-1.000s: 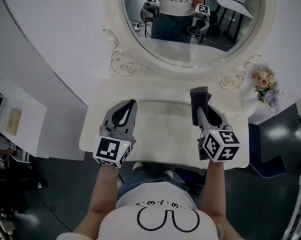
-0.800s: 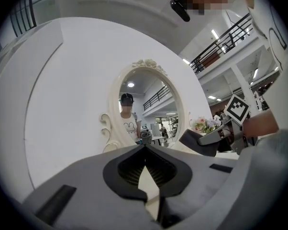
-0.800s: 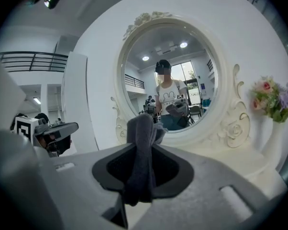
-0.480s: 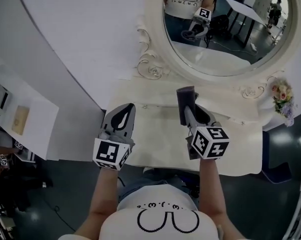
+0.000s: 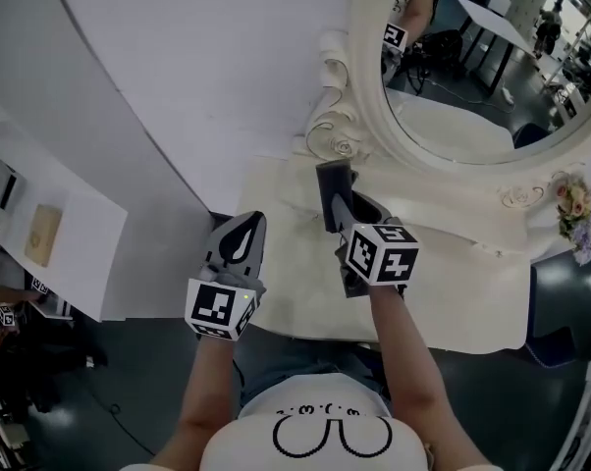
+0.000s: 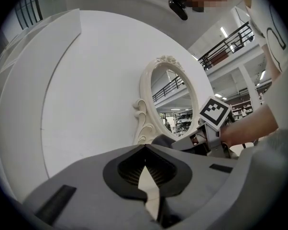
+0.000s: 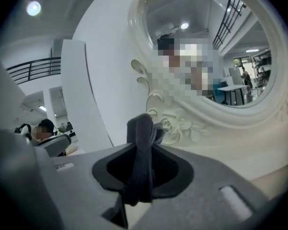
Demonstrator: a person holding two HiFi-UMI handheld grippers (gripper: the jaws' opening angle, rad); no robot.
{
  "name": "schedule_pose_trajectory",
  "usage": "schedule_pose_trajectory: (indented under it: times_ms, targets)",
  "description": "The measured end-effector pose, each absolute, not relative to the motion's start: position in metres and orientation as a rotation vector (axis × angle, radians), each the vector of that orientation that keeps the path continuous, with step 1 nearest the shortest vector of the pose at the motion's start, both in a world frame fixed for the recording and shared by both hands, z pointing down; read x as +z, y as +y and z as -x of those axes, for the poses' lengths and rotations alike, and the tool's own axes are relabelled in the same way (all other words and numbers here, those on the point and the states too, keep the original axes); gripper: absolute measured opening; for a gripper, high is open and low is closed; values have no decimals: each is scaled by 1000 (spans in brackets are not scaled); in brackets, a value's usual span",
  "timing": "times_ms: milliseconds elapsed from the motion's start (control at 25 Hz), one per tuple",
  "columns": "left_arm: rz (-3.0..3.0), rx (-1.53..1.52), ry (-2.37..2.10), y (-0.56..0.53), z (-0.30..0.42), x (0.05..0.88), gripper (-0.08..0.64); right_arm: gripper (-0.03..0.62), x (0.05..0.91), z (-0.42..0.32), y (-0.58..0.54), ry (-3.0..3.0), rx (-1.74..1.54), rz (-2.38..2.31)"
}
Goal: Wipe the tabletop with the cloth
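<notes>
Spanning the head view's centre toward 4 o'clock, a cream tabletop (image 5: 453,292) sits below an oval mirror (image 5: 472,77). The right gripper (image 5: 341,214) pinches a dark cloth (image 5: 333,184) above the table's left end. At its 9 o'clock the left gripper (image 5: 246,222) is closed, empty.

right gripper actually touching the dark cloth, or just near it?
Touching. The right gripper view shows it: the dark cloth stands pinched between the jaws of the right gripper, both pads pressed on its fold with no gap.
</notes>
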State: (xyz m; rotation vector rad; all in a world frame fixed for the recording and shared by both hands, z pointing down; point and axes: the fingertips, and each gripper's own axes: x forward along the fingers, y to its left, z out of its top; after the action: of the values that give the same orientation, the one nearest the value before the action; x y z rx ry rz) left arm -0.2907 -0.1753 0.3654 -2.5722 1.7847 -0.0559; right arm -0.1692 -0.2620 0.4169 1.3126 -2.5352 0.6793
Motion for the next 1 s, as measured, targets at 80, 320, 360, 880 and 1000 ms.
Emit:
schedule_pose_trajectory:
  times_ms: [80, 320, 360, 880, 1000]
  targets:
    - [2584, -56, 1794, -177, 298, 371, 2, 94, 425, 189, -271, -2508, 673, -1286]
    - [2611, -51, 1844, -182, 316, 391, 2, 94, 458, 234, -301, -2375, 680, -1221]
    - [2613, -49, 1853, -182, 319, 394, 2, 94, 466, 239, -306, -2346, 682, -1212]
    - [2649, -43, 1913, -179, 324, 418, 2, 94, 518, 251, -330, -2140, 659, -1139]
    - [2649, -42, 1912, -178, 319, 416, 2, 94, 518, 240, -331, -2125, 666, -1156]
